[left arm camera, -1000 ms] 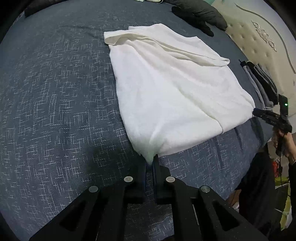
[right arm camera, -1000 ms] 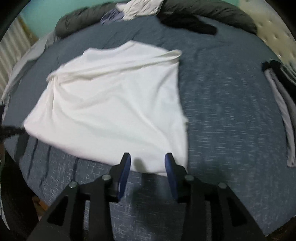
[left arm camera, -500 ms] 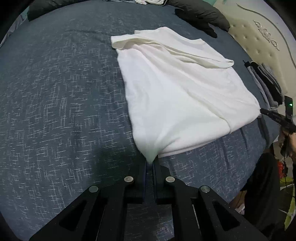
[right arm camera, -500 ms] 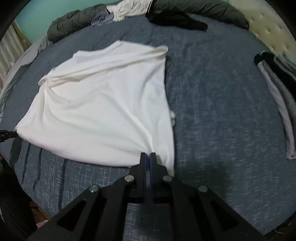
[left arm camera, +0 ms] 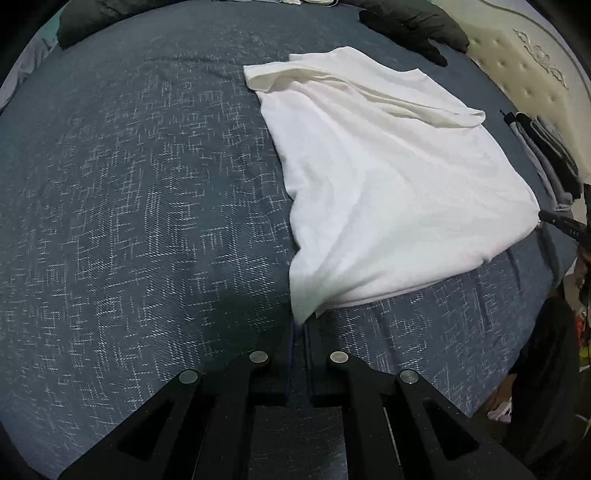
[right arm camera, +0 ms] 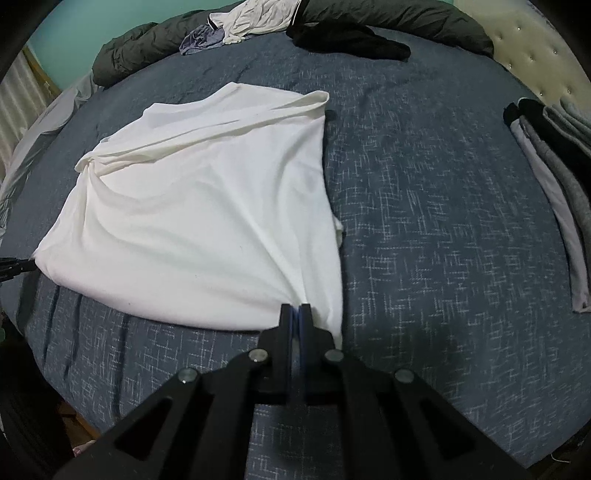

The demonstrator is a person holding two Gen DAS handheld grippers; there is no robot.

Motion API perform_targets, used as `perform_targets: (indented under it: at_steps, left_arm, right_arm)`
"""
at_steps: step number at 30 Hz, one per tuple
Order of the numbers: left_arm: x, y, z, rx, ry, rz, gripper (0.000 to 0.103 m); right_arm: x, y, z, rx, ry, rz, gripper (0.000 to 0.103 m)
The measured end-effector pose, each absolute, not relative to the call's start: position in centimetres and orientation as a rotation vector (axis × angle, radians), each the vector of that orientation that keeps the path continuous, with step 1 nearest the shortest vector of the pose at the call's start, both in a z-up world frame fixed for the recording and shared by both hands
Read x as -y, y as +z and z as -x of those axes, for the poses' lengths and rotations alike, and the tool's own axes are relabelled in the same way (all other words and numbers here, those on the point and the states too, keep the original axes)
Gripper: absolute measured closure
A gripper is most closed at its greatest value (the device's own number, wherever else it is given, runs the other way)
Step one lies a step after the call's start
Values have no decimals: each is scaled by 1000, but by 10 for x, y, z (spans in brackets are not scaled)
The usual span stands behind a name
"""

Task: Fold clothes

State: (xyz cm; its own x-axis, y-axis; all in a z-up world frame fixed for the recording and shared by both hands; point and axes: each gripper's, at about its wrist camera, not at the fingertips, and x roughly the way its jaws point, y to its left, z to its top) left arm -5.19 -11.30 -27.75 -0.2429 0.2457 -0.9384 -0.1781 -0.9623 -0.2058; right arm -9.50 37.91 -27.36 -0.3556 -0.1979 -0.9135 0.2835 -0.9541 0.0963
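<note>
A white shirt (left arm camera: 388,173) lies spread on the dark blue bedspread (left arm camera: 129,221), wrinkled along its far edge. My left gripper (left arm camera: 301,325) is shut on the shirt's near left corner. In the right wrist view the same white shirt (right arm camera: 207,214) stretches leftward, and my right gripper (right arm camera: 296,310) is shut on its near right corner. The fabric pulls into taut creases toward both pinched corners. The right gripper (left arm camera: 561,223) also shows at the right edge of the left wrist view, and the left gripper's tip (right arm camera: 14,266) at the left edge of the right wrist view.
A stack of folded grey and black clothes (right arm camera: 554,155) lies at the right by the tufted headboard (left arm camera: 532,77). A dark green duvet (right arm camera: 388,18) with loose garments (right arm camera: 255,18) rims the far side. The bed's near edge drops off just below the shirt.
The right gripper went from open to shut on the shirt's corner. The shirt now sits more taut between the two grippers, and both views have shifted slightly.
</note>
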Motion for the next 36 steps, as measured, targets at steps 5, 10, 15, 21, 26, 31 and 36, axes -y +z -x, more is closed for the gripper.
perform_targets:
  at_steps: [5, 10, 15, 21, 26, 31, 36]
  left_arm:
    - [95, -264, 42, 36, 2255, 1691, 89]
    - [82, -261, 41, 16, 2225, 1676, 56]
    - [58, -278, 45, -183, 2207, 1699, 55]
    - [44, -294, 47, -369, 2218, 1746, 99]
    - [48, -282, 49, -439, 2306, 1700, 100]
    - [52, -272, 48, -439, 2341, 1676, 100]
    - [46, -273, 50, -501, 2349, 1680, 100]
  right_arm:
    - [-372, -268, 94, -129, -2351, -1553, 101]
    - [-372, -263, 93, -102, -2345, -1533, 99]
    - [-376, -270, 91, -99, -2327, -1555, 97]
    - [-380, -278, 88, -96, -2306, -1583, 61]
    - [-384, -284, 86, -93, -2287, -1605, 60]
    - [-383, -279, 85, -140, -2317, -1595, 81]
    - [-381, -269, 84, -207, -2364, -1570, 98]
